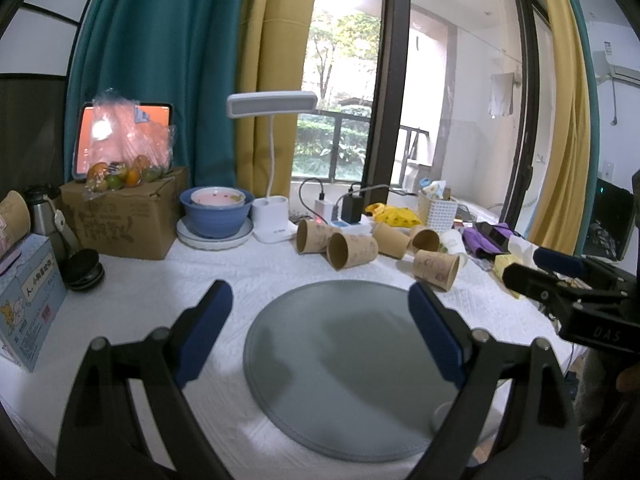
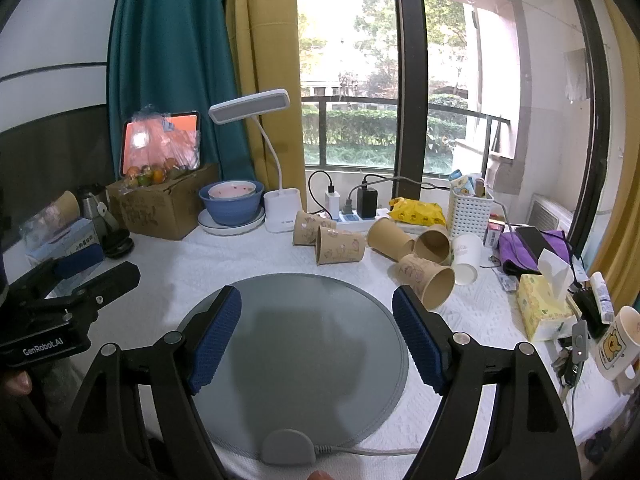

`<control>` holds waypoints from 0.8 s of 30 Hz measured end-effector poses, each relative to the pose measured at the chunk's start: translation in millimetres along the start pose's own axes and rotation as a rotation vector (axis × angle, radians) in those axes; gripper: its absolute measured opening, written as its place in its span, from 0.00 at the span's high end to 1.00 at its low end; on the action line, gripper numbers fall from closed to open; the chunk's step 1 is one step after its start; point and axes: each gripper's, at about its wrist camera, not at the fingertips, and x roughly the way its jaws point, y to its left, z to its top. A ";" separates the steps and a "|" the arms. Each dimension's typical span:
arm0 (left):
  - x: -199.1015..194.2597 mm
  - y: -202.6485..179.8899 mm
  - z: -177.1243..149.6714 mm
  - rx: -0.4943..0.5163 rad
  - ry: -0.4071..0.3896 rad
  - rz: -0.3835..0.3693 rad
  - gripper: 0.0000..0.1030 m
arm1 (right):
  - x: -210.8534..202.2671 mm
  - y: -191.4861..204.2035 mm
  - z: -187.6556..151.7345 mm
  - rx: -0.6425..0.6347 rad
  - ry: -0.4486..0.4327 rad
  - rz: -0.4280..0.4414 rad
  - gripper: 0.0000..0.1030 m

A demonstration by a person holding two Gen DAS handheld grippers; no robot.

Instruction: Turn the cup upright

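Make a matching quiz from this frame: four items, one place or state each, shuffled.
Items:
1. round grey mat
2. white paper cup
3. blue bowl
4. right claw

Places or states:
A. stands on a white plate, a smaller bowl inside it
B. lies on its side among the brown cups
C. open, holding nothing, above the mat
D. flat on the white cloth, nothing on it, cable at its near edge

Pairs: 1-D, 2-B, 3-A, 4-C
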 end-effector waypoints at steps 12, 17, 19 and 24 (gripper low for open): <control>4.7 -0.5 -2.6 -0.013 0.017 0.002 0.12 | 9.7 1.8 0.2 -0.005 0.018 0.010 0.22; 18.3 2.9 -8.0 -0.019 0.055 -0.003 0.12 | 24.2 -5.5 -2.2 -0.002 0.042 0.013 0.22; 25.9 4.6 -10.1 -0.016 0.075 -0.002 0.12 | 31.9 -8.6 -3.1 0.000 0.056 0.011 0.22; 48.4 9.2 -13.9 0.009 0.124 0.003 0.12 | 52.6 -19.3 -2.9 0.013 0.088 -0.003 0.22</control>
